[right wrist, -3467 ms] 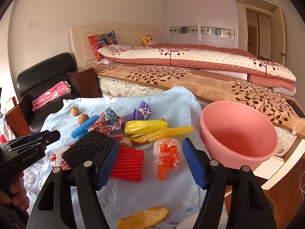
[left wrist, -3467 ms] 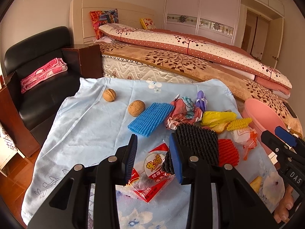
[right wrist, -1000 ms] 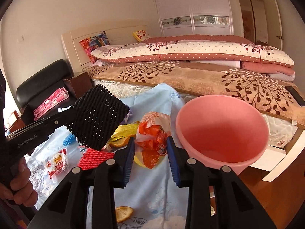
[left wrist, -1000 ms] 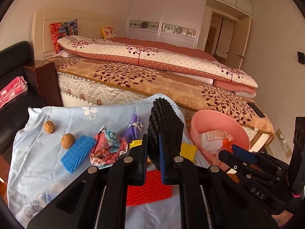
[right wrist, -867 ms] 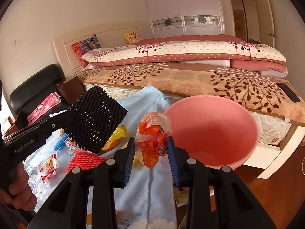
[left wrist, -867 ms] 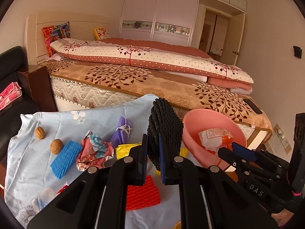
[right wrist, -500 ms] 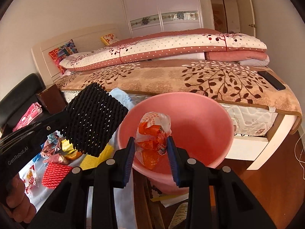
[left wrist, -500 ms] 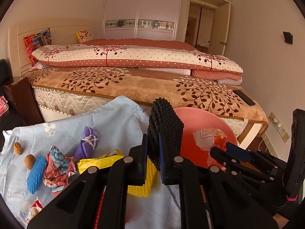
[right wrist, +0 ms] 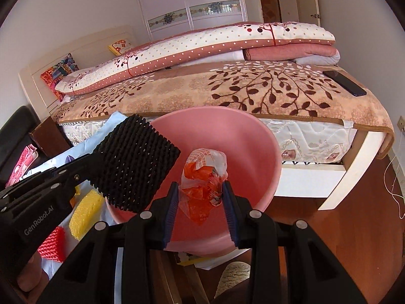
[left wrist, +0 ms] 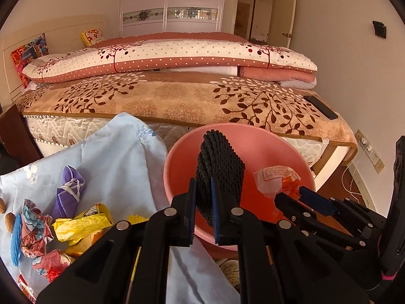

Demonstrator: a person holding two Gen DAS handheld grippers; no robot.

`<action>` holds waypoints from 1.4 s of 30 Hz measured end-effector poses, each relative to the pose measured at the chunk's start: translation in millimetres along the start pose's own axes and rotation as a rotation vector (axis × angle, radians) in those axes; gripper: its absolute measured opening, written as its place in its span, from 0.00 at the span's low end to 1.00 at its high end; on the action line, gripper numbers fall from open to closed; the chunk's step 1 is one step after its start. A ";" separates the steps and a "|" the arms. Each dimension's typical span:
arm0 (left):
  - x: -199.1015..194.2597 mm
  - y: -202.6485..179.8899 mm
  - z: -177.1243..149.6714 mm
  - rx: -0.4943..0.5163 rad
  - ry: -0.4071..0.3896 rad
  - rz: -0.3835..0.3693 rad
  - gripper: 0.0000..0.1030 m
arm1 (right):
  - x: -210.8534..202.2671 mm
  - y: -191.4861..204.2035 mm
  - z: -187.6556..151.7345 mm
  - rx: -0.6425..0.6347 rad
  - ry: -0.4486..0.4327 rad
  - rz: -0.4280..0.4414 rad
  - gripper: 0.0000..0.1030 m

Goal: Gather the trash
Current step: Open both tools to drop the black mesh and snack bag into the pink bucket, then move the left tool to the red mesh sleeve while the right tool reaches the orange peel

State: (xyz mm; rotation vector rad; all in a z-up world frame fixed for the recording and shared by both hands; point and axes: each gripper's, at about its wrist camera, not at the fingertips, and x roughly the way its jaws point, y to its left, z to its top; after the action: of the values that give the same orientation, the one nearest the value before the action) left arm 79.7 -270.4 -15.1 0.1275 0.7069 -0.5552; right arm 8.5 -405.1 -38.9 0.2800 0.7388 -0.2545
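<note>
My left claw (left wrist: pixel 203 211) is pinching the black foam net (left wrist: pixel 220 172) by its lower edge, pads pressed tight on it; the net stands upright on edge above the claw, hanging over the near side of the pink basin (left wrist: pixel 177 162). From the right wrist view the same net (right wrist: pixel 136 164) shows broadside, just left of the basin (right wrist: pixel 253 136) and overlapping its left rim. My right claw (right wrist: pixel 201 204) holds the orange and clear wrapper (right wrist: pixel 203 177) between its blue pads, both pads touching the crumpled plastic; the wrapper sticks up above the fingertips and sits over the basin's inside. In the left wrist view that wrapper (left wrist: pixel 277 179) is just right of the net, the two apart. Basin stands beside the worktop's edge, in front of the bed (left wrist: pixel 177 101). Left on the pale blue cloth (left wrist: pixel 114 157): purple mask (left wrist: pixel 68 192), yellow wrapper (left wrist: pixel 78 228), flowered wrapper (left wrist: pixel 33 225), blue foam net (left wrist: pixel 15 240), two nuts (left wrist: pixel 9 221). Right wrist view also shows a yellow foam net (right wrist: pixel 84 209) and a red foam net (right wrist: pixel 52 244) on the cloth, under my left claw
</note>
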 end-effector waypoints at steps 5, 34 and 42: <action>12.5 -5.1 -0.6 0.009 0.023 0.007 0.10 | 8.8 -4.9 -0.2 0.010 0.019 -0.007 0.34; 9.5 -0.7 3.7 -0.047 0.056 -0.006 0.27 | -1.5 -4.2 2.2 0.013 -0.006 -0.011 0.47; -22.9 6.8 3.3 -0.055 -0.002 -0.006 0.27 | -27.8 12.1 -3.6 -0.023 -0.046 0.012 0.52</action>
State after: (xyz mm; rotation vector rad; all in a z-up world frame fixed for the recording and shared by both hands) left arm 70.8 -255.5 1.7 0.0733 0.7201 -0.5414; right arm -9.6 -389.0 -20.3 0.2557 0.6939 -0.2400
